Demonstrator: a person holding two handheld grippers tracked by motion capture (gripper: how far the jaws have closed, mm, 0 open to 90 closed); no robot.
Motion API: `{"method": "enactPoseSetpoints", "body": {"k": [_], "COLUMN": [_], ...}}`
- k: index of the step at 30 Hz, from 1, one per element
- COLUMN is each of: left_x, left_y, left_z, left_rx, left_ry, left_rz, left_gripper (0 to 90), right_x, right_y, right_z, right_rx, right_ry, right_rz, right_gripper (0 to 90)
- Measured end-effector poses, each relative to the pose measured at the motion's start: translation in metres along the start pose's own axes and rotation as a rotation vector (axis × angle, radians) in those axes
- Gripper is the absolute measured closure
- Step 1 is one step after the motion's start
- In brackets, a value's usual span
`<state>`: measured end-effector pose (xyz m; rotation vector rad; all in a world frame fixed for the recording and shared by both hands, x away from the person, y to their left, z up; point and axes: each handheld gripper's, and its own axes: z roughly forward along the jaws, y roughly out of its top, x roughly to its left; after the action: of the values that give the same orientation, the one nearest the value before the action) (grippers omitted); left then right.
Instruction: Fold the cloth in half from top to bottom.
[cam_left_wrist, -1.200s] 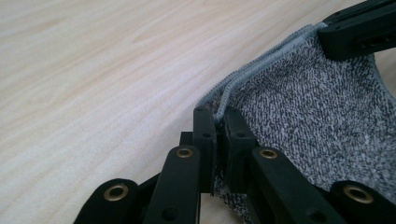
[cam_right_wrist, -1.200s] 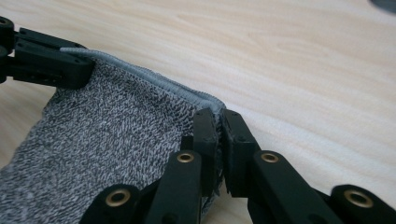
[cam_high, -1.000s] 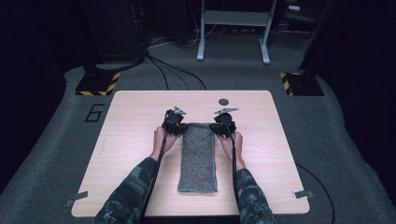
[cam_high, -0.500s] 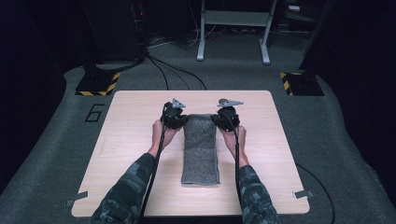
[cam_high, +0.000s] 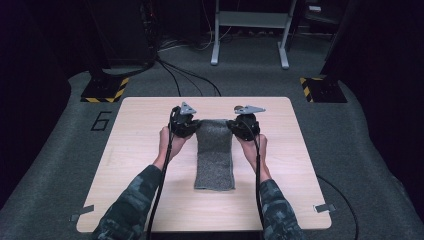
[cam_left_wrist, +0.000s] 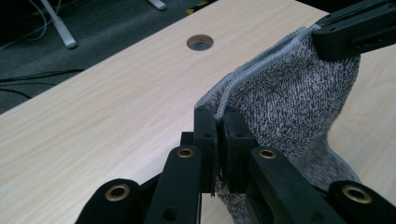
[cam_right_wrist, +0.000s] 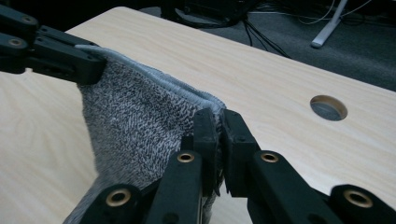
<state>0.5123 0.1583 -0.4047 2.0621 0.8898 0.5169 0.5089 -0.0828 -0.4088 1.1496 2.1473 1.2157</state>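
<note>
Both the left gripper (cam_high: 186, 125) and the right gripper (cam_high: 243, 126) are clamped on the far corners of a grey knitted cloth (cam_high: 215, 155), lifting that end while its near part lies mid-table (cam_high: 135, 150).

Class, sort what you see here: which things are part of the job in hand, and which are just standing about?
In the job: grey knitted cloth; left gripper and right gripper, each pinching a far corner of it; wooden table.

Standing about: metal stand; floor cables; striped bases.
</note>
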Motion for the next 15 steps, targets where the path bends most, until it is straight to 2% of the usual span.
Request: {"method": "enactPoseSetpoints", "body": {"k": [6,11,14,15], "left_x": [-0.007,-0.015,-0.018,-0.02], "left_y": [-0.014,-0.022,-0.026,-0.028], "left_z": [-0.003,-0.008,-0.01,-0.012], "left_rx": [0.01,0.02,0.023,0.024], "left_ry": [-0.033,-0.054,-0.069,-0.073], "left_rz": [0.009,0.023,0.018,0.024], "left_gripper": [85.9,85.7,85.4,85.3], "right_x": [0.011,0.018,0.021,0.023], "right_y": [-0.016,-0.031,-0.038,-0.04], "right_z": [-0.012,-0.02,-0.024,-0.026], "right_rx": [-0.002,0.003,0.0,0.004], "right_ry": [0.016,0.028,0.032,0.037], "right_rz": [-0.023,-0.013,-0.025,-0.014], "right_gripper": [85.5,85.3,85.2,85.2]}}
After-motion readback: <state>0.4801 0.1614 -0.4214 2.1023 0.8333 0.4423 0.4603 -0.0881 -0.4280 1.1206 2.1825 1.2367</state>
